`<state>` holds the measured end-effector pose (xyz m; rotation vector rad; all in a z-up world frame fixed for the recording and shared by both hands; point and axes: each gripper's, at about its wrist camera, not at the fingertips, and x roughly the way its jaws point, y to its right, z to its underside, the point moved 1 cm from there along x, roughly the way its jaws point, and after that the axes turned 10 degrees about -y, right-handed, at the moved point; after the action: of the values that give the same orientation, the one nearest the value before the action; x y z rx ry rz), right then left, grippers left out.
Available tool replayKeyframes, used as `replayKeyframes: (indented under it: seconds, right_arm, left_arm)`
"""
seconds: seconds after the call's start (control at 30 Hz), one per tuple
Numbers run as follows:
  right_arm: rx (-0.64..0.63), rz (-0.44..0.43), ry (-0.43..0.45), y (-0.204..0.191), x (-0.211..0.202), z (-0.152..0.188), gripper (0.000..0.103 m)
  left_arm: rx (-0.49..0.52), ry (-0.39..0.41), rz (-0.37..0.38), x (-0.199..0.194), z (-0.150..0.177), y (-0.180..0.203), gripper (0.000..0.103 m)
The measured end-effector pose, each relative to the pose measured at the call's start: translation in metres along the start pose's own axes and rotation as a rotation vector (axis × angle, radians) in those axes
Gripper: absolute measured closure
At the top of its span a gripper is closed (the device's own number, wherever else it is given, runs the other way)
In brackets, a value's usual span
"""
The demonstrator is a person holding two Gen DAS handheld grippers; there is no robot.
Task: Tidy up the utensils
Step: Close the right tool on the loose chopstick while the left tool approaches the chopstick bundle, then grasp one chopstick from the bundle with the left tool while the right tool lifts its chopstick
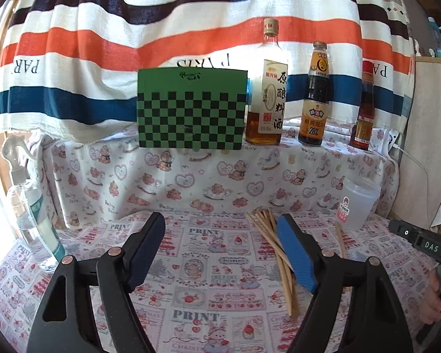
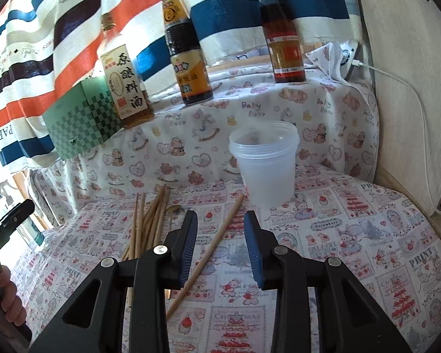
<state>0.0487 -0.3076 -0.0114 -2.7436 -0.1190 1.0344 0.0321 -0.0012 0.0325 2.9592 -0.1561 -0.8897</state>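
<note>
At lower centre of the right wrist view, the right gripper (image 2: 222, 245) straddles a lone chopstick (image 2: 208, 253) unclenched, the left gripper (image 1: 220, 250) gapes empty beside the chopstick pile (image 1: 275, 253), and closing off-centre could roll the stick away from the plastic cup (image 2: 266, 161).

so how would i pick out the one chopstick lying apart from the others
Start at the translucent plastic cup standing on the printed tablecloth below the shelf of bottles. Just left of its base, one light wooden chopstick runs diagonally toward the camera. Unlike the crossed bundle of wooden chopsticks further left, it lies alone, between the right hand-held gripper fingers.
</note>
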Motion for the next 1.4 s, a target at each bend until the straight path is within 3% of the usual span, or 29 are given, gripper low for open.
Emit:
replayKeyframes:
  seconds: [0.07, 0.1, 0.27, 0.37, 0.43, 0.53, 0.63, 0.93, 0.97, 1.0, 1.07, 1.17, 1.3, 1.4]
  right_arm:
    - [0.063, 0.003, -0.032, 0.009, -0.001, -0.005, 0.068]
    - [0.082, -0.001, -0.046, 0.01, -0.002, -0.01, 0.068]
    - [0.075, -0.022, -0.249, -0.003, 0.014, -0.048, 0.068]
    - [0.13, 0.003, -0.304, -0.004, 0.038, -0.063, 0.068]
    - [0.133, 0.036, -0.323, -0.006, 0.061, -0.067, 0.068]
    - [0.096, 0.11, -0.39, -0.007, 0.102, -0.059, 0.068]
    - [0.06, 0.136, -0.438, -0.007, 0.126, -0.046, 0.068]
    - [-0.107, 0.19, -0.419, -0.027, 0.148, -0.035, 0.069]
    - [-0.151, 0.203, -0.419, -0.034, 0.148, -0.032, 0.076]
    - [-0.18, 0.18, -0.421, -0.041, 0.146, -0.029, 0.082]
    - [-0.188, 0.131, -0.438, -0.049, 0.142, -0.024, 0.092]
    - [-0.202, 0.092, -0.456, -0.058, 0.138, -0.018, 0.095]
    - [-0.21, 0.088, -0.405, -0.063, 0.123, -0.015, 0.095]
    - [-0.166, -0.037, -0.333, -0.051, 0.101, -0.025, 0.095]
  left_arm:
    - [-0.016, -0.077, 0.024, 0.012, -0.016, 0.007, 0.045]
    - [-0.034, -0.097, 0.046, 0.016, -0.023, 0.009, 0.047]
    - [-0.145, -0.247, 0.109, 0.053, -0.048, 0.015, 0.047]
    - [-0.174, -0.3, 0.085, 0.076, -0.051, 0.02, 0.049]
    - [-0.154, -0.319, 0.085, 0.089, -0.049, 0.026, 0.049]
    - [-0.148, -0.345, 0.191, 0.108, -0.04, 0.029, 0.049]
    - [-0.155, -0.393, 0.159, 0.124, -0.024, 0.026, 0.049]
    - [-0.217, -0.415, 0.107, 0.139, -0.005, 0.009, 0.046]
    - [-0.215, -0.432, 0.118, 0.141, -0.004, 0.01, 0.043]
    - [-0.212, -0.453, 0.144, 0.143, -0.002, 0.011, 0.035]
    - [-0.206, -0.467, 0.191, 0.144, -0.001, 0.014, 0.034]
    - [-0.185, -0.451, 0.181, 0.143, -0.003, 0.02, 0.034]
    - [-0.306, -0.412, 0.314, 0.143, -0.008, 0.008, 0.032]
    - [-0.384, -0.462, 0.291, 0.157, -0.017, 0.003, 0.032]
